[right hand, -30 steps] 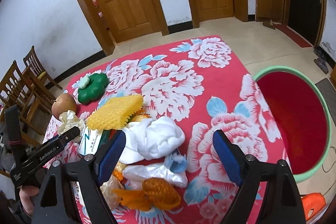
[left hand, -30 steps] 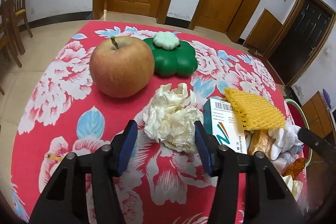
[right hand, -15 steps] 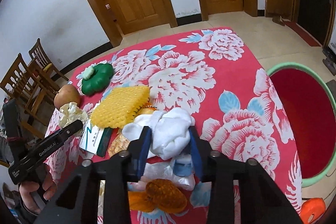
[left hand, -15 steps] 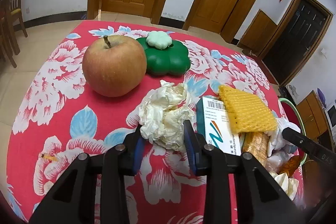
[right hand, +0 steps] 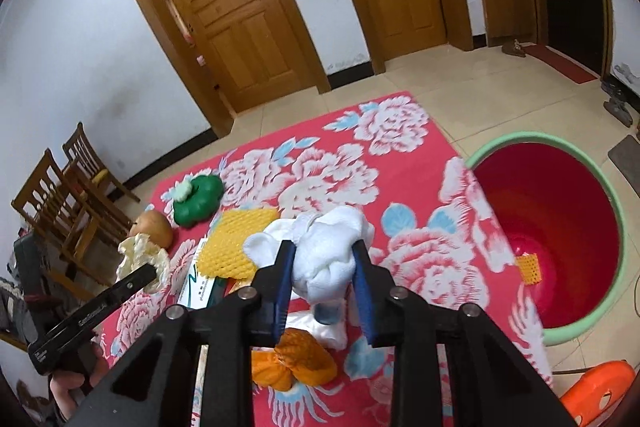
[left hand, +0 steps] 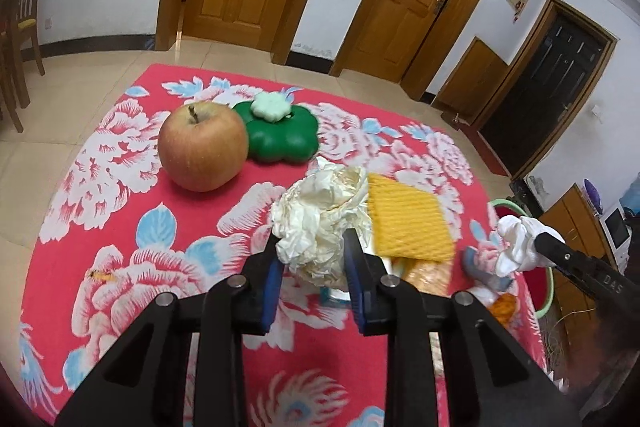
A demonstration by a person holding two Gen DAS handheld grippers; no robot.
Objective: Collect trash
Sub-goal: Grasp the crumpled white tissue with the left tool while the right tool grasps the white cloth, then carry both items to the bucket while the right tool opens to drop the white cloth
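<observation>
A crumpled cream paper wad (left hand: 320, 223) sits between the blue pads of my left gripper (left hand: 312, 259); the jaws are still closing on it and it hangs just above the red flowered tablecloth (left hand: 120, 227). My right gripper (right hand: 323, 259) is likewise closing on a white tissue bundle (right hand: 326, 251), pads pressing its sides, lifted off the trash heap. Each gripper shows in the other's view: the right one with its white bundle (left hand: 516, 243), the left one with the cream wad (right hand: 140, 255). The red bin with a green rim (right hand: 616, 227) stands on the floor beside the table's right edge.
An apple (left hand: 202, 147) and a green flower-shaped box (left hand: 280, 137) stand at the far left. A yellow foam net (right hand: 236, 239), a white carton (right hand: 196, 287), an orange wrapper (right hand: 296, 363) and white plastic lie in the heap. Wooden chairs (right hand: 72, 195) stand left. A yellow scrap (right hand: 528, 267) lies in the bin.
Both grippers went from wide open around their wads to clamped on them, and both have risen, lifting the cream wad and the white bundle off the table.
</observation>
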